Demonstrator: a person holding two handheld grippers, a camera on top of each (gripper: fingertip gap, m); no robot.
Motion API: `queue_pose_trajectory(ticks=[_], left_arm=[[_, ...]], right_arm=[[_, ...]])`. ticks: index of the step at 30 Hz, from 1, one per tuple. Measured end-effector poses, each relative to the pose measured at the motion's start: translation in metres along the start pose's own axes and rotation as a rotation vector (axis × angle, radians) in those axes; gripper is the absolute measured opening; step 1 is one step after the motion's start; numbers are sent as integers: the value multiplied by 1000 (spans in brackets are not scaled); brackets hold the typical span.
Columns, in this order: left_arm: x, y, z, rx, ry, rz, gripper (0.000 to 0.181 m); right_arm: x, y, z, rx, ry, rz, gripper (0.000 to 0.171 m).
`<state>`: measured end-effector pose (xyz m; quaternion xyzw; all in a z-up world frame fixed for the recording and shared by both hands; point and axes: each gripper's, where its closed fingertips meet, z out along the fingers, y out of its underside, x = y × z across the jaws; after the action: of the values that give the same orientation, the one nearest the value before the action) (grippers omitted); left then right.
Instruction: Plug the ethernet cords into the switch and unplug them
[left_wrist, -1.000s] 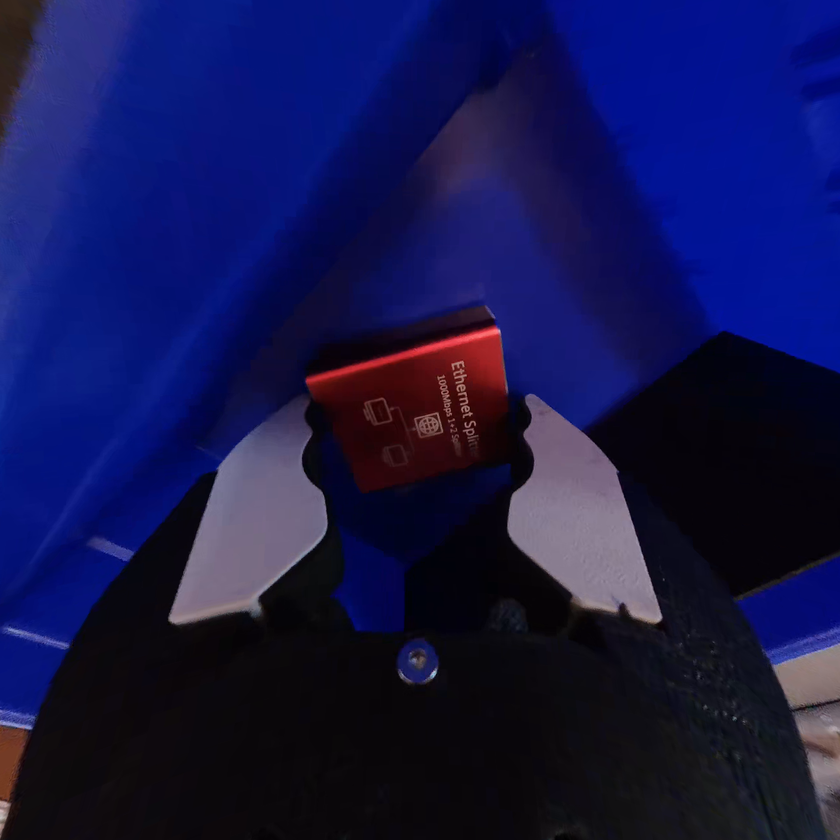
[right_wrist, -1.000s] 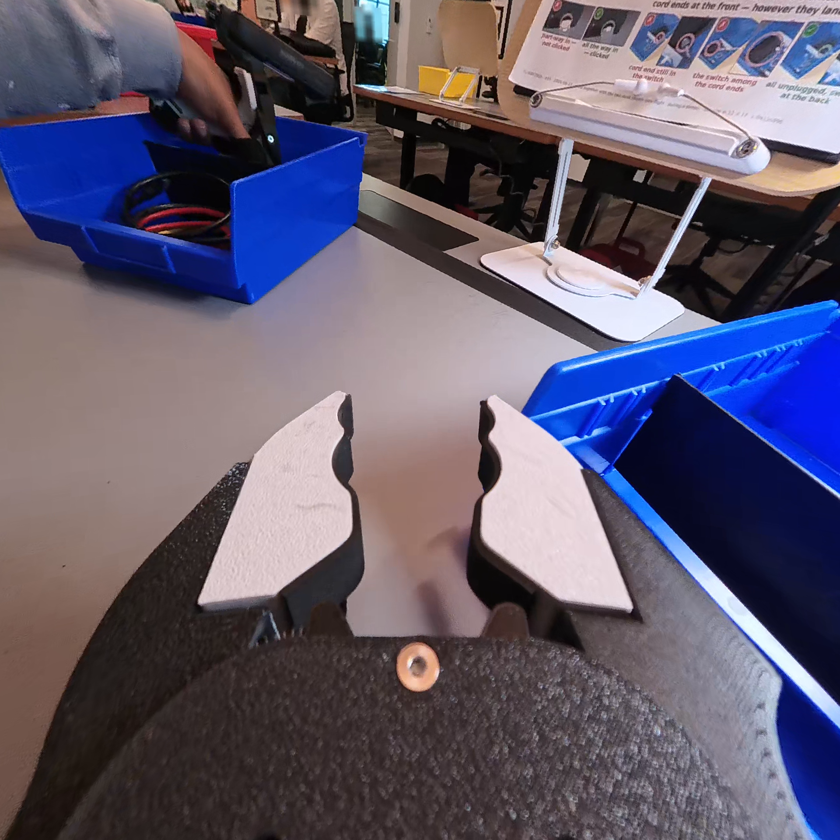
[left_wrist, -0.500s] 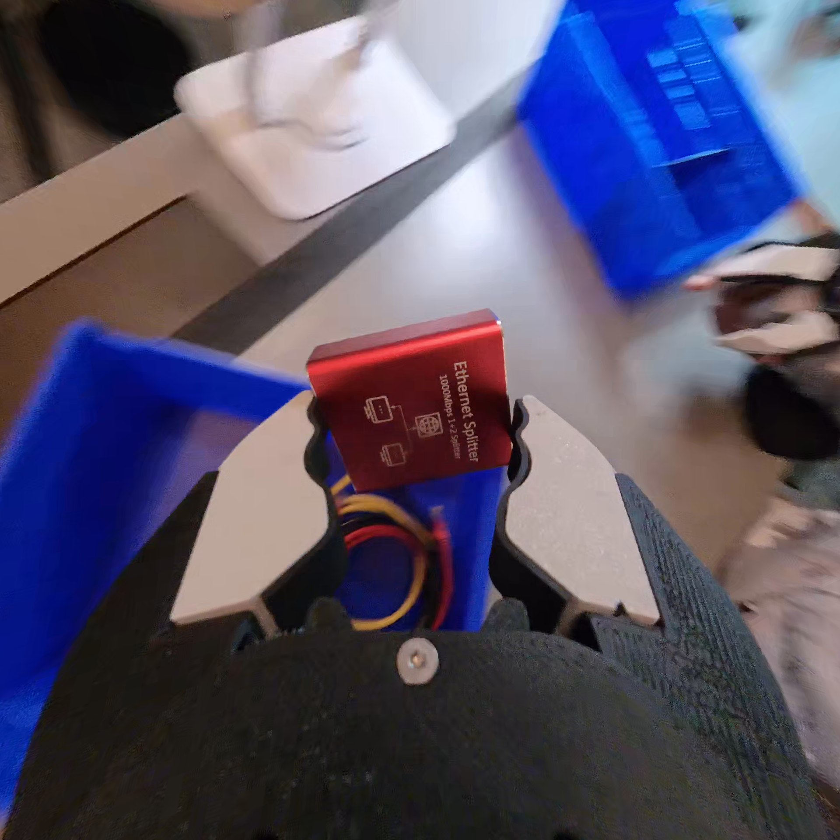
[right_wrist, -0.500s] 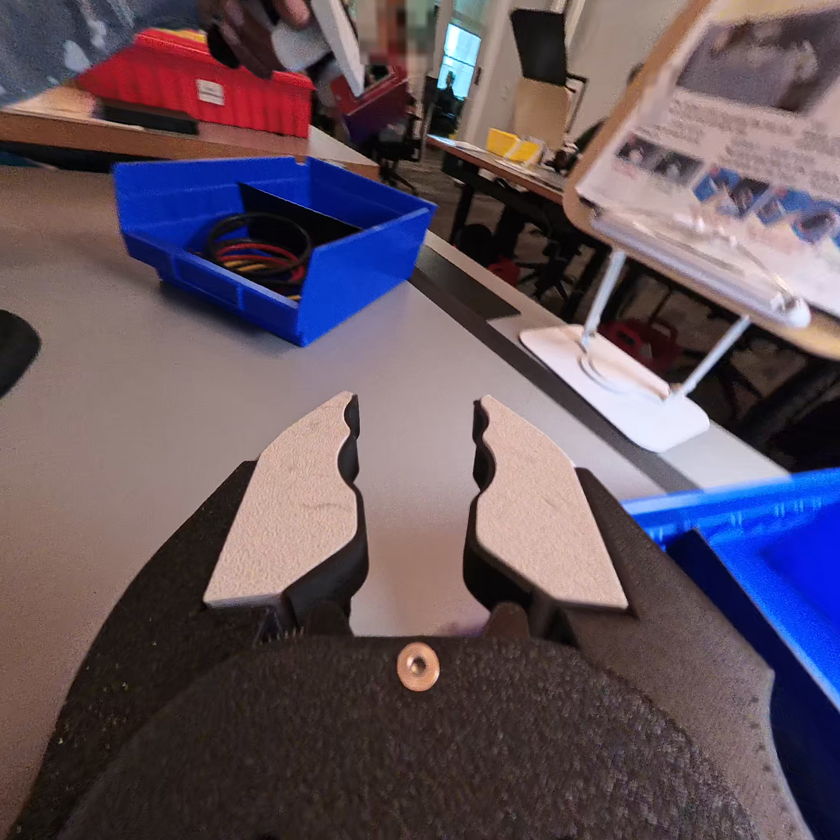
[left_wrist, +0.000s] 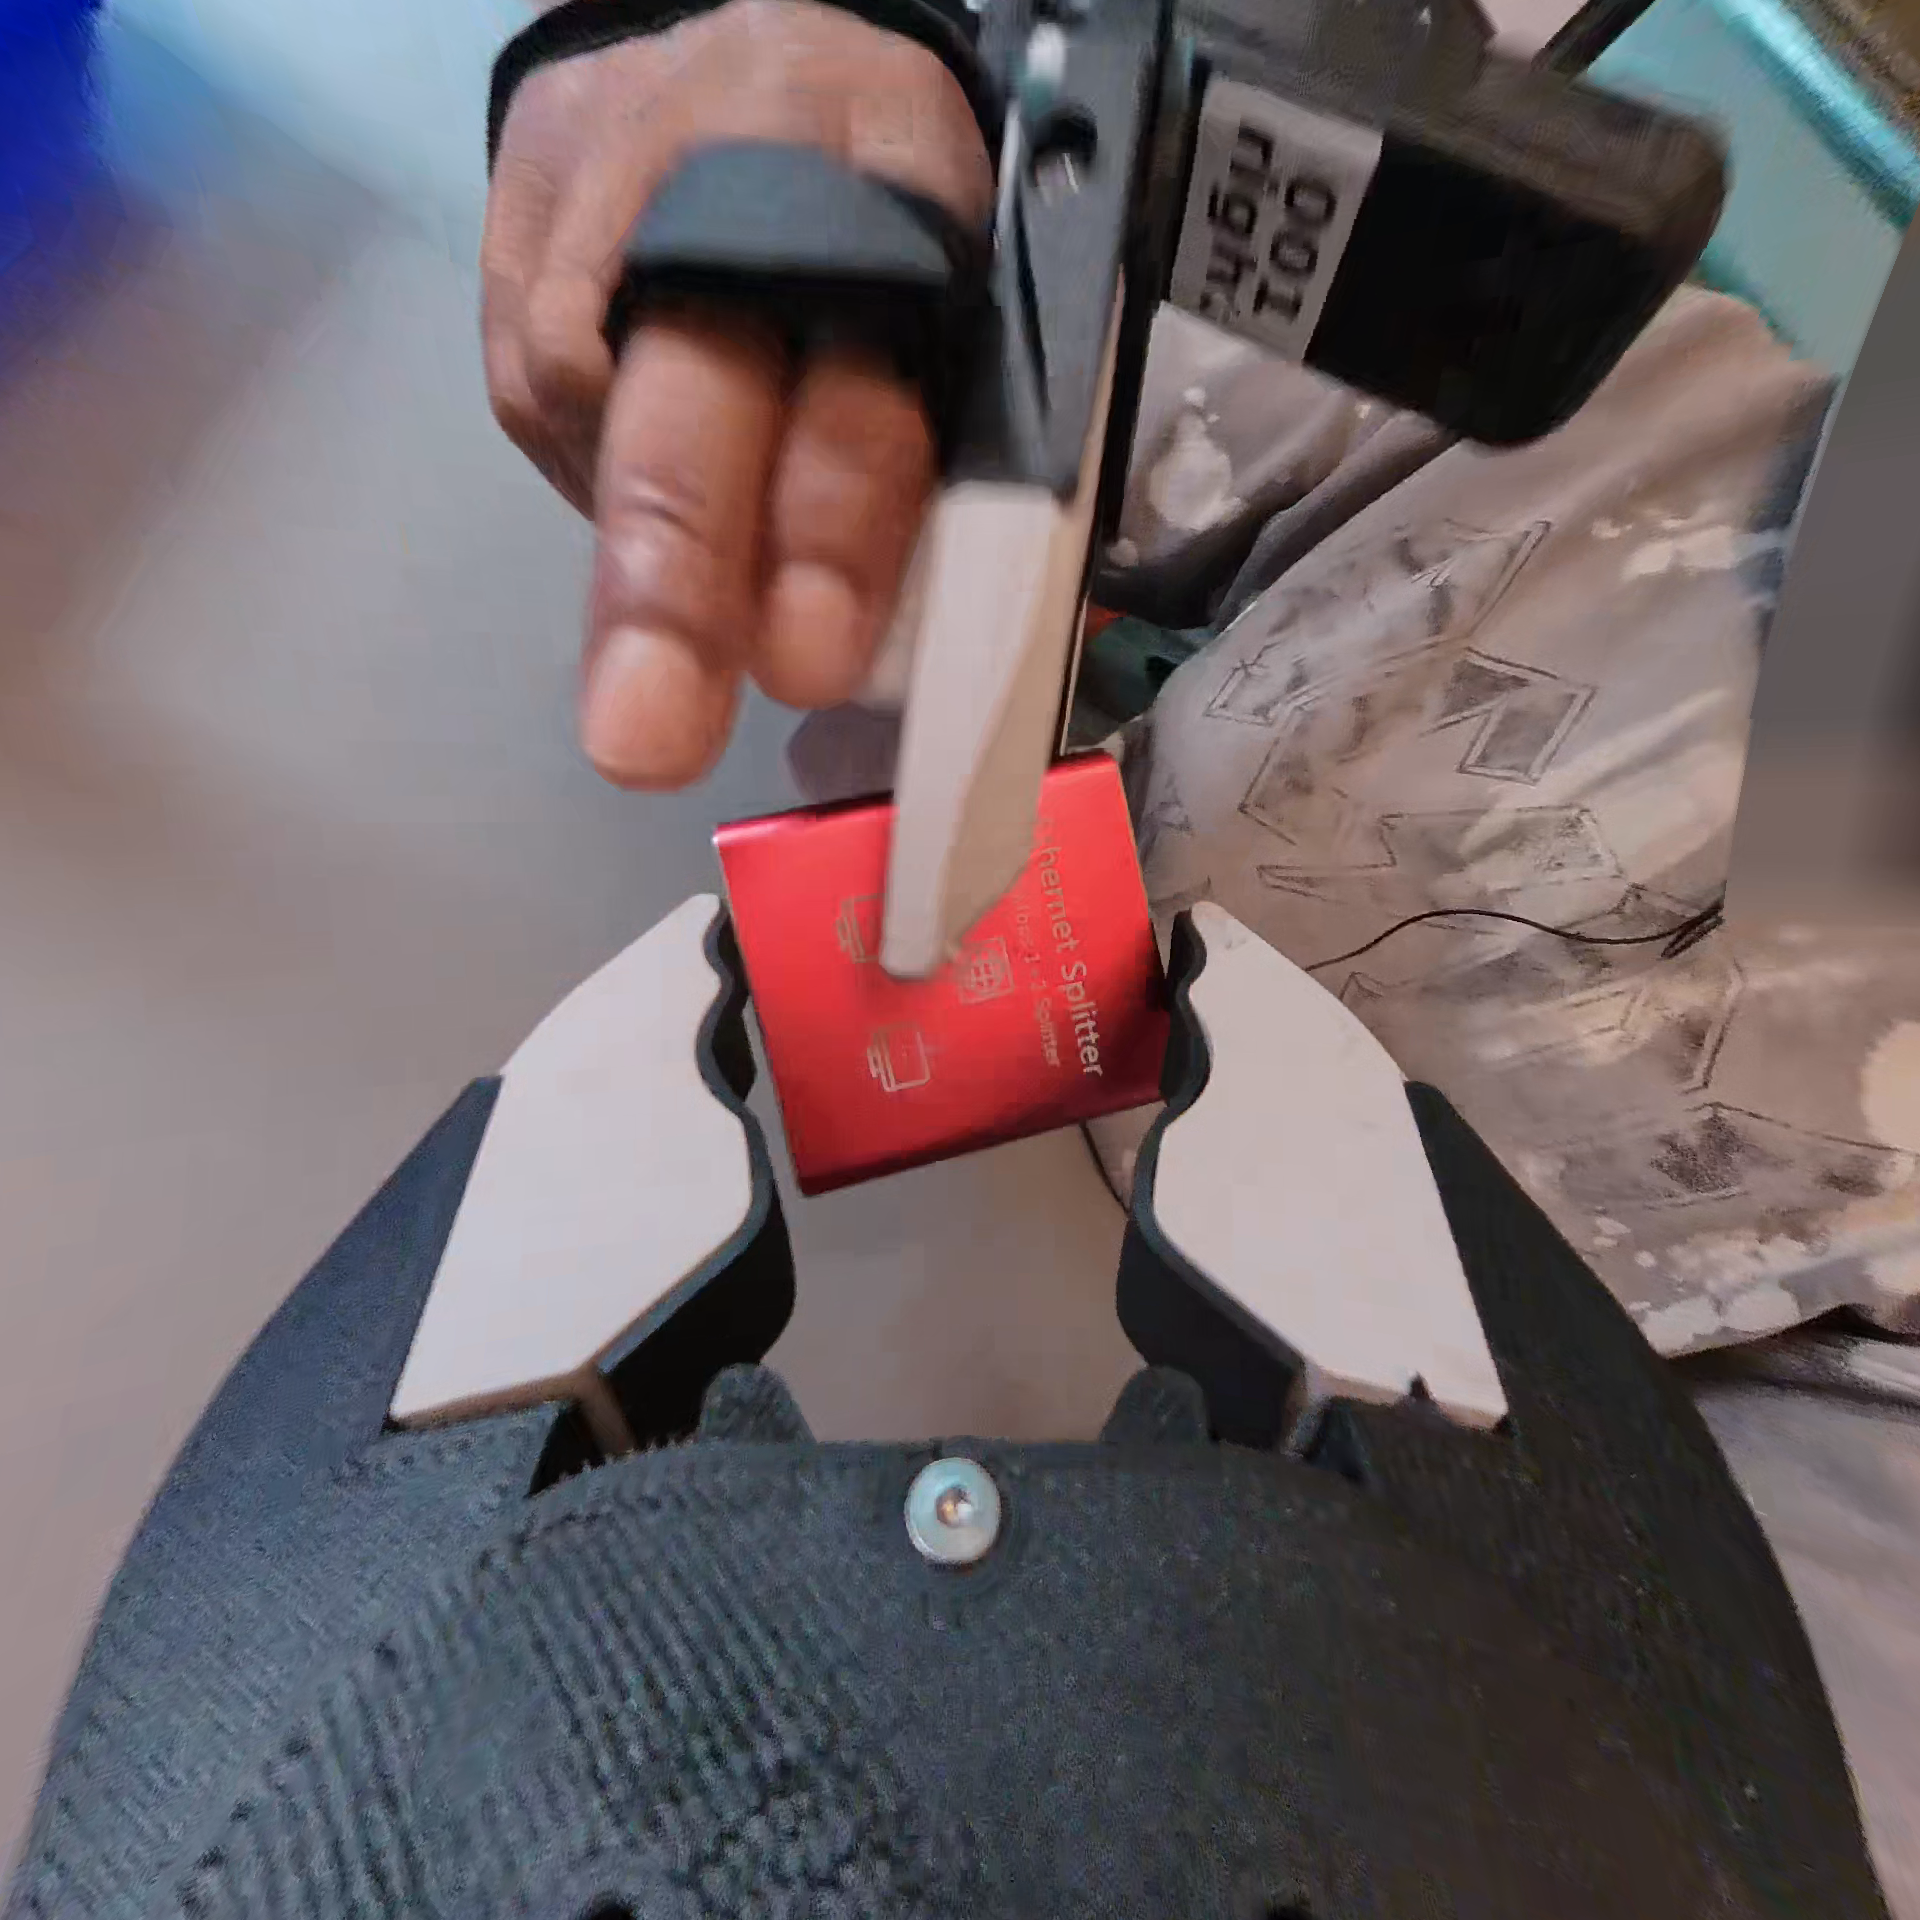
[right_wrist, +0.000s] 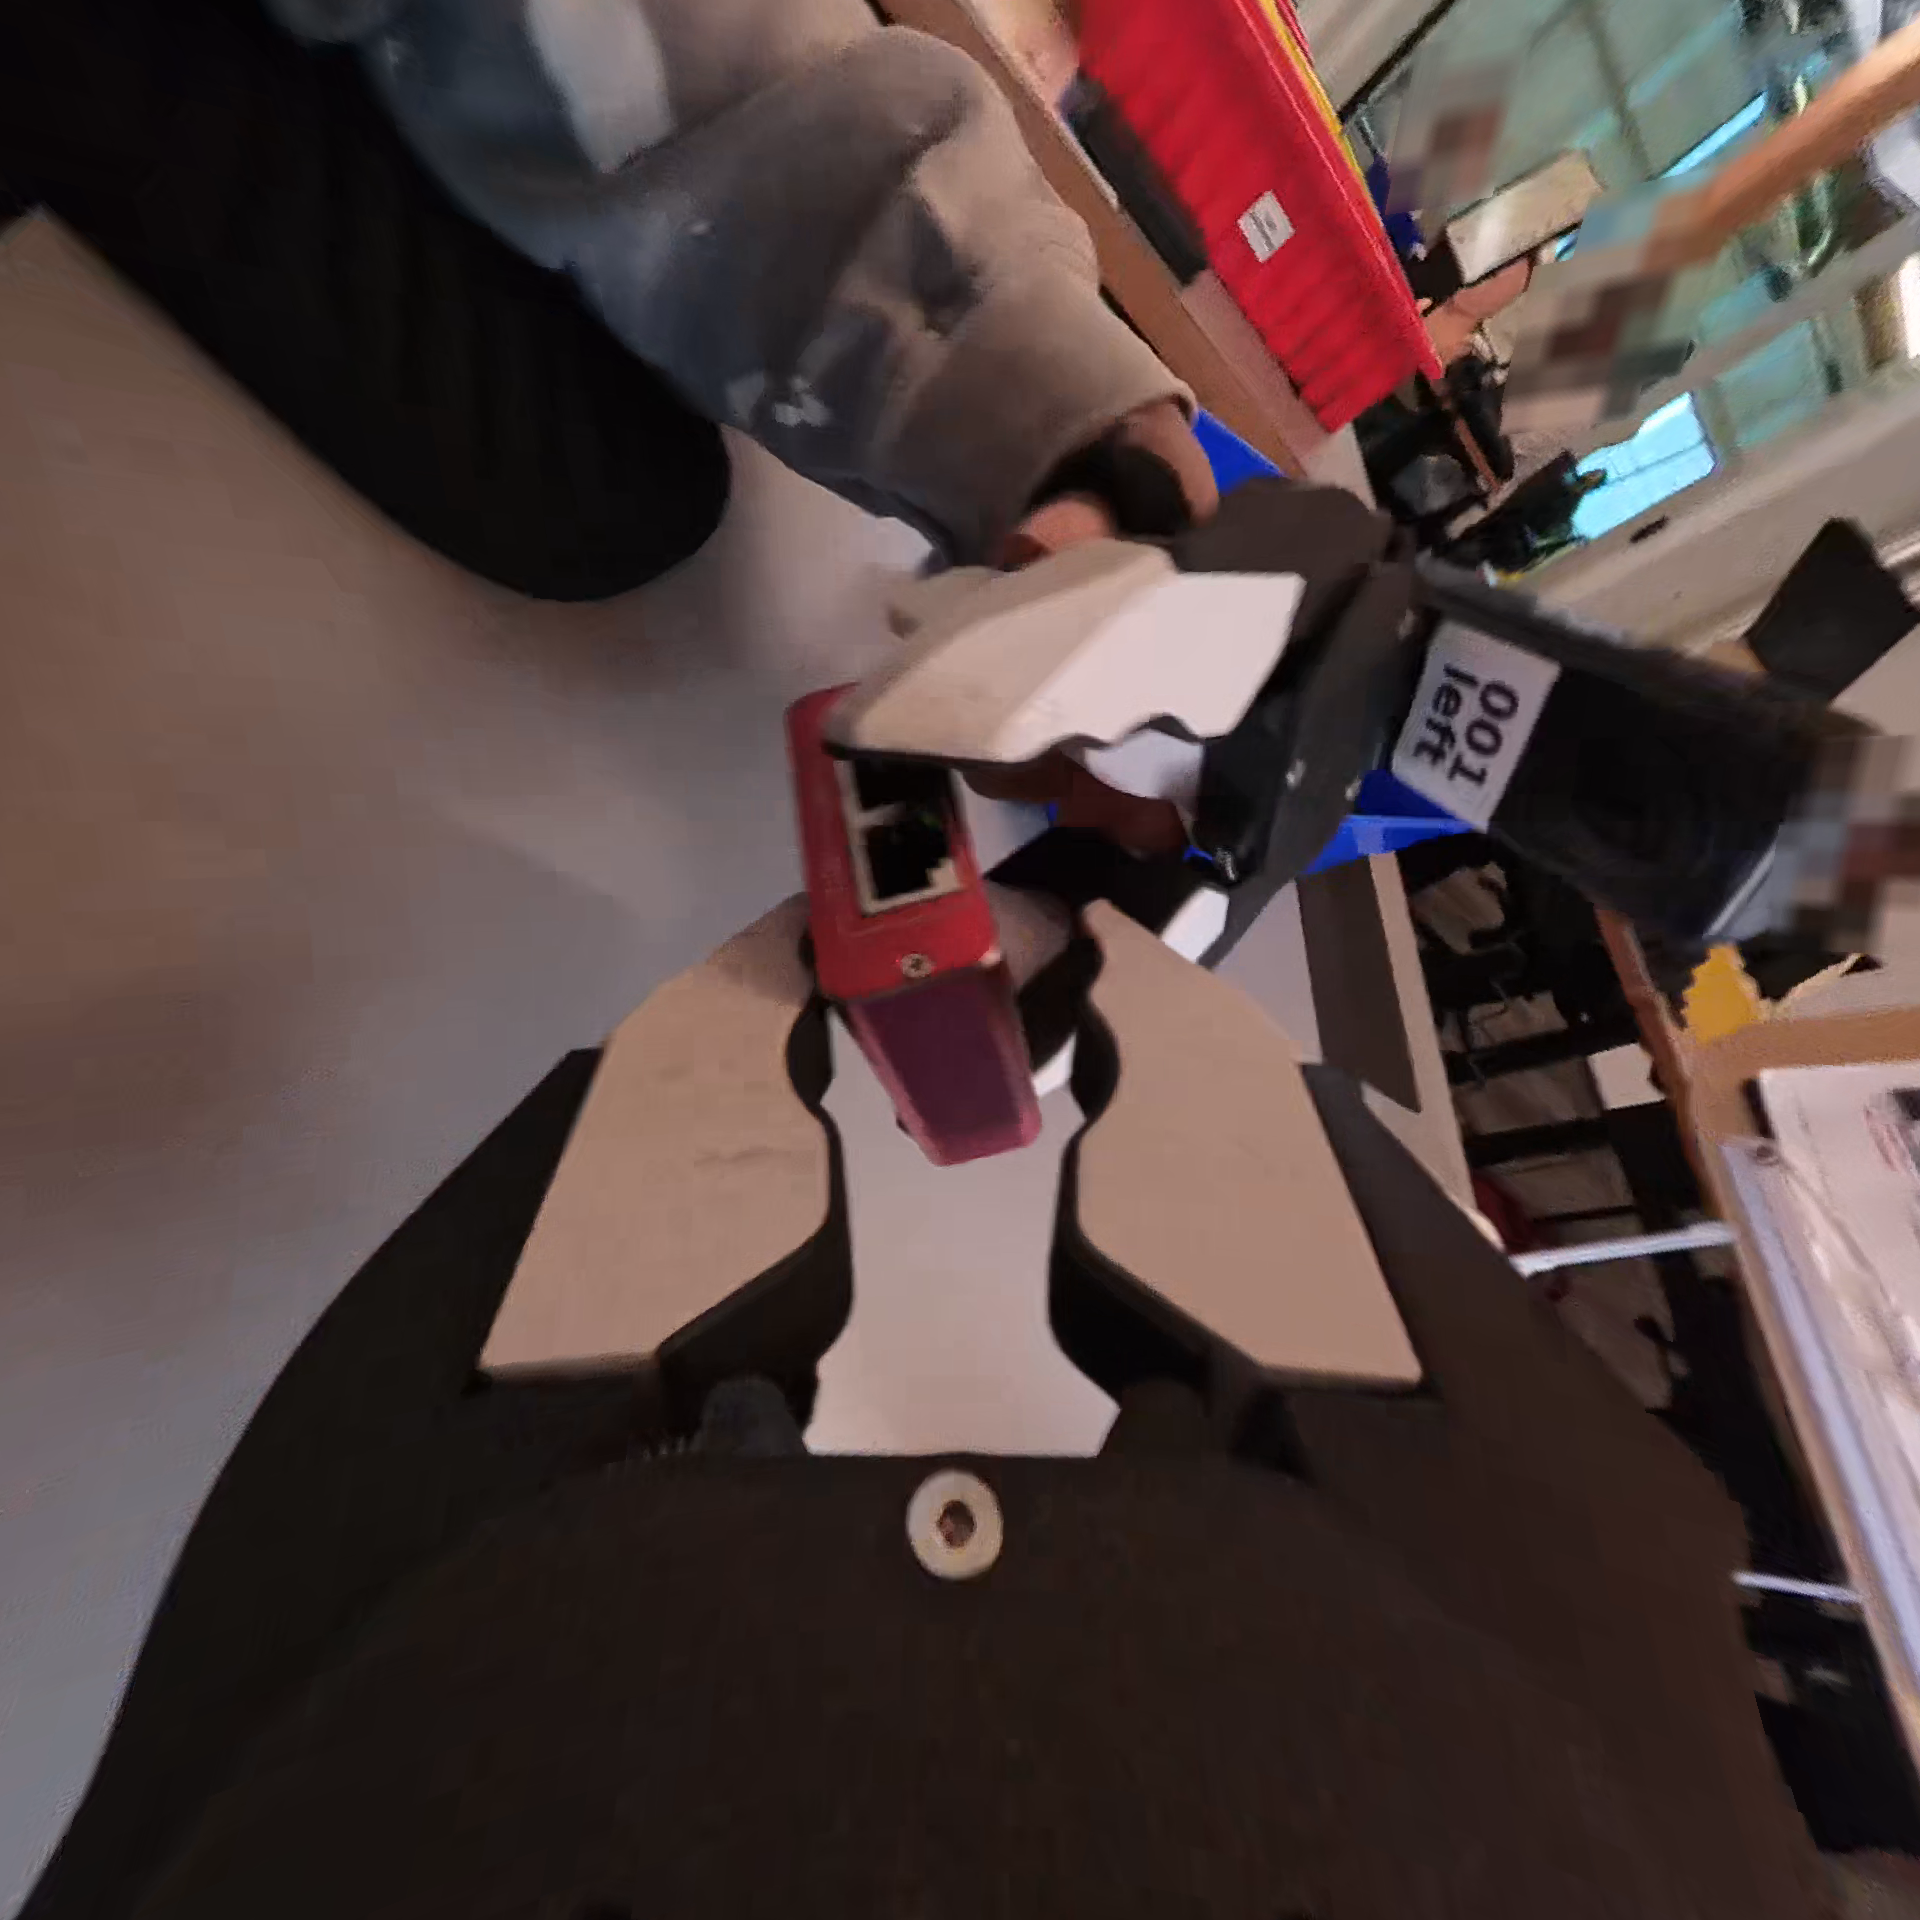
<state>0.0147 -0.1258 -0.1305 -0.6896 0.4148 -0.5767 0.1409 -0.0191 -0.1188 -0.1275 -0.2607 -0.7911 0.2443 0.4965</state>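
The switch (left_wrist: 940, 997) has left the bin; left hand-held gripper (left_wrist: 948, 977) pinches it; right hand-held gripper (right_wrist: 940, 997) spread around it.

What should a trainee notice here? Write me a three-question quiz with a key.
1. True or false: the left gripper is shut on the red switch.
2. How many ports show on the switch's end face in the right wrist view? A) one B) two C) four
3. Fill in: the right gripper straddles the switch with its jaws ____.

Key: 1 true; 2 B, and both ports are empty; 3 open.
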Motion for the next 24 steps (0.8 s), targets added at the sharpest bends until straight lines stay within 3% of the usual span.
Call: queue_pose_trajectory(ticks=[1, 4, 7, 13, 16, 18, 24], left_arm=[[-2, -1, -1, 28, 16, -9, 78], [-18, -7, -9, 116, -36, -47, 73], [-37, -14, -28, 202, -216, 15, 68], [-58, -2, -32, 44, -574, 219, 52], [-59, 2, -22, -15, -585, 280, 29], [-55, -3, -23, 24, -574, 312, 28], [-20, -49, -60, 466, -423, 327, 27]], right_arm=[[-2, 1, 0, 5, 24, -25, 30], [2, 18, 2, -15, 17, 65, 29], [5, 38, 2, -9, -67, 351, 27], [3, 59, 8, -53, -181, 671, 27], [-2, 61, 10, -94, -211, 705, 27], [3, 56, 6, -31, -195, 736, 27], [54, 31, -20, 335, -10, 924, 43]])
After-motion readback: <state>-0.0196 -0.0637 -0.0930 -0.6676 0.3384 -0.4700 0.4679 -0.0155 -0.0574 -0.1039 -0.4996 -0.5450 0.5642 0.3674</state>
